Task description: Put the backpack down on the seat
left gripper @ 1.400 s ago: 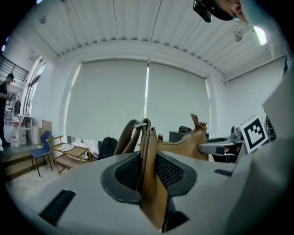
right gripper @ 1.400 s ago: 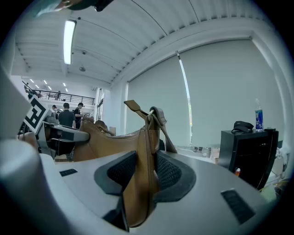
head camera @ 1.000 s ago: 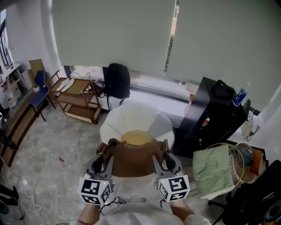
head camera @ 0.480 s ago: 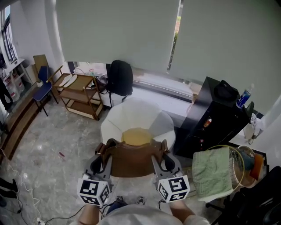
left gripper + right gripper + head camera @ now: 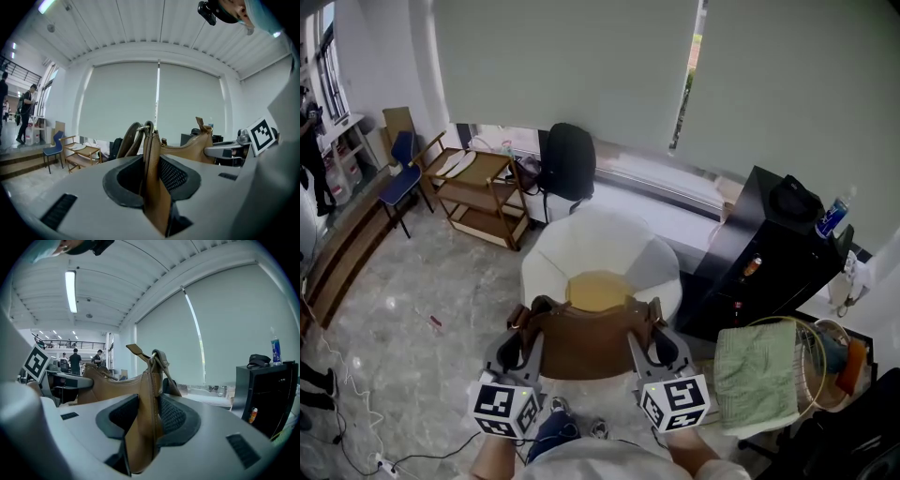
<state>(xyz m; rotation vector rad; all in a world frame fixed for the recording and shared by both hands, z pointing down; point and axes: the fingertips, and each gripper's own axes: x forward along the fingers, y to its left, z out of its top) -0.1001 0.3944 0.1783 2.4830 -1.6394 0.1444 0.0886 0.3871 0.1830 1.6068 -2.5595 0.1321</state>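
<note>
A brown leather backpack [image 5: 586, 345] hangs between my two grippers, just in front of a white round armchair [image 5: 602, 246] with a yellow seat cushion [image 5: 596, 291]. My left gripper [image 5: 528, 325] is shut on the bag's left side panel [image 5: 152, 183], with the strap ring showing above its jaws. On the other side, my right gripper [image 5: 643, 324] is shut on the right side panel [image 5: 143, 423]. Both grippers point about level toward the chair. The bag's bottom is hidden behind its body in the head view.
A black cabinet [image 5: 769, 253] with a cap and a bottle on top stands right of the chair. A wire basket with a green towel [image 5: 757, 366] sits at the near right. A black backpack [image 5: 570, 161] leans at the window ledge, with a wooden trolley [image 5: 478, 192] and a blue chair [image 5: 398, 178] to the left.
Both grippers and the bag keep the same pose. The head view has shifted a little, so the room appears slid to the right.
</note>
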